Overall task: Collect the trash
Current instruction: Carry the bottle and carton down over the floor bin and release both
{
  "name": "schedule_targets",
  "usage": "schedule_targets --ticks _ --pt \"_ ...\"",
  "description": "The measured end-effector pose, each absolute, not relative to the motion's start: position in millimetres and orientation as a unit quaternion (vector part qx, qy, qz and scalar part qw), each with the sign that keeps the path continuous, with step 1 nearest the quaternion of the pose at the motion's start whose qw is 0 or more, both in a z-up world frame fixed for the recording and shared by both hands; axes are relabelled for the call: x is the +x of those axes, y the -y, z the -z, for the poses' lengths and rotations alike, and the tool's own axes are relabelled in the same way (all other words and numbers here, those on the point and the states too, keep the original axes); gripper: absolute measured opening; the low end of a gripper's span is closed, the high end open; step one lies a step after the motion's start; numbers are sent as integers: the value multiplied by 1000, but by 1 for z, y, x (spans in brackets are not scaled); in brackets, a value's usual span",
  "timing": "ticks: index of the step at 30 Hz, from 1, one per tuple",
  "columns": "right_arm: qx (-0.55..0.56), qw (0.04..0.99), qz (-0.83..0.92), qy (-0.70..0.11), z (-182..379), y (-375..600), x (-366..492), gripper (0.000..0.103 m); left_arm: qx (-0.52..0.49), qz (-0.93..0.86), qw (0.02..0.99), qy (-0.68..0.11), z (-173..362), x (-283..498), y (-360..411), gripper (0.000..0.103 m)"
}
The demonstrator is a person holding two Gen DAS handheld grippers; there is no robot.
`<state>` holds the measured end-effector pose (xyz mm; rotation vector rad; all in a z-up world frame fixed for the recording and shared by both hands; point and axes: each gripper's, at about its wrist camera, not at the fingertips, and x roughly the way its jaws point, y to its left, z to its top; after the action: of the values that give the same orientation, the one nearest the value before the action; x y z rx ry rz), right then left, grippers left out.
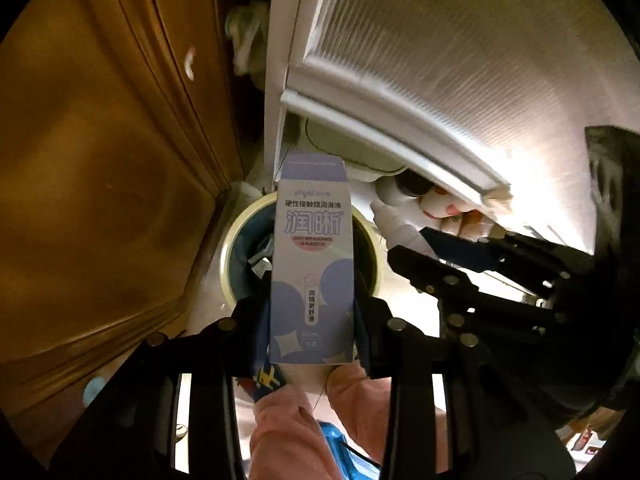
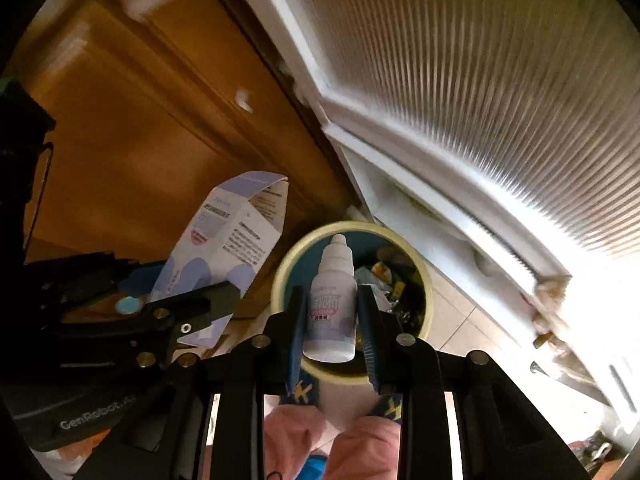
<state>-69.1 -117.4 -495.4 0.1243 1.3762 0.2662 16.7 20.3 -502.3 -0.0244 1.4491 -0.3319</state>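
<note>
Pointing steeply down, left hand-held gripper (image 1: 312,320) clamps a box (image 1: 312,264) and right hand-held gripper (image 2: 330,320) clamps a bottle (image 2: 331,308) above the bin (image 2: 426,280); only the right view shows the box's open flap.

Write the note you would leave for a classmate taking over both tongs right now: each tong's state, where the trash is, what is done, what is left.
Left tongs: shut on the empty carton, top flap open.
Right tongs: shut on the dropper bottle, cap away from the camera.
Bin: on the floor beneath both, by the white door, already holding rubbish.
Done: both items picked up and carried over the bin.
Left: release each into the bin.
</note>
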Motion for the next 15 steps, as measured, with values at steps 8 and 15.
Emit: schedule_targets --ticks 8,15 --pt "78 742 -105 -658 589 129 -57 36 0 132 723 -678 575 32 -28 68" --pt "88 731 -73 -673 619 133 -55 37 -6 119 723 -681 587 35 -39 85"
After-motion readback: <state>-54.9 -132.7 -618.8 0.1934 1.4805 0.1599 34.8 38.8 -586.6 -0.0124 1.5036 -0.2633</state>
